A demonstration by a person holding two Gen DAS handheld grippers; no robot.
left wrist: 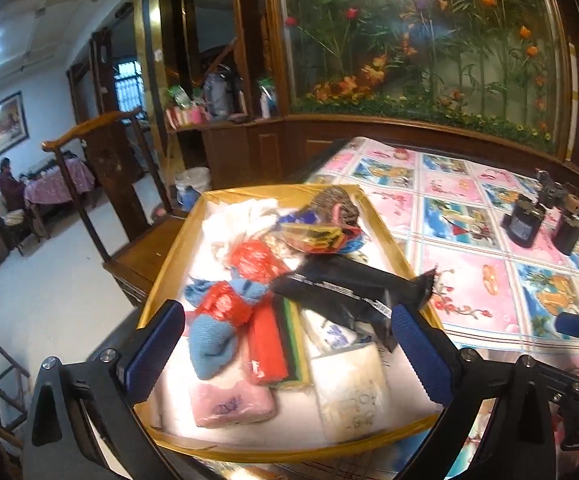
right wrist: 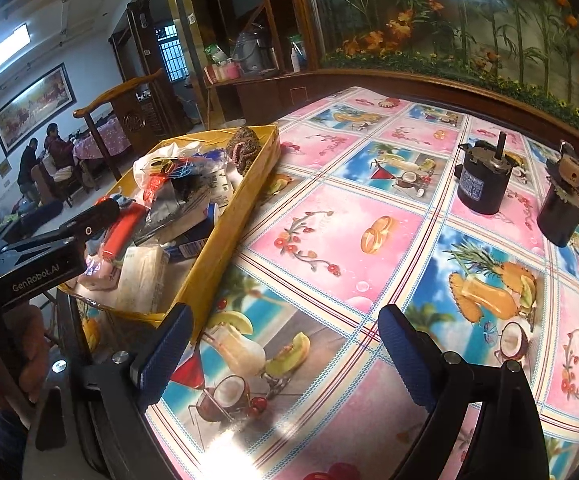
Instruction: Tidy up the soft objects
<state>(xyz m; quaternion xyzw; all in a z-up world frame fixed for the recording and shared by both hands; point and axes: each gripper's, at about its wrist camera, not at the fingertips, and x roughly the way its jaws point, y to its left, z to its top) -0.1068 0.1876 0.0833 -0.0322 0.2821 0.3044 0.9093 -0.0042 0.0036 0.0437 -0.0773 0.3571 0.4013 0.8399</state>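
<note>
The soft objects sit piled in a yellow tray (left wrist: 377, 216) at the table's (left wrist: 489, 280) left edge, on a glossy cloth printed with fruit and drinks. Nearest the camera lie a pink packet (left wrist: 233, 404) and a white tissue pack (left wrist: 349, 392); behind them a blue knitted sock (left wrist: 213, 344), a crumpled red plastic bag (left wrist: 257, 260), a stack of coloured felt sheets (left wrist: 277, 344) and a black foil pouch (left wrist: 345, 284) that pokes over the tray's right rim. At the far end rests a brown-and-pink knitted piece (left wrist: 337, 208).

The left hand-held gripper (left wrist: 289, 352) hangs over the tray's near end with its jaws spread wide — nothing between them. The right hand-held gripper (right wrist: 285, 356) is just as wide and empty, above the bare tablecloth beside the tray's near right corner.

Two black cylindrical motors (right wrist: 483, 184) stand well apart from the tray — on the table's far right.
</note>
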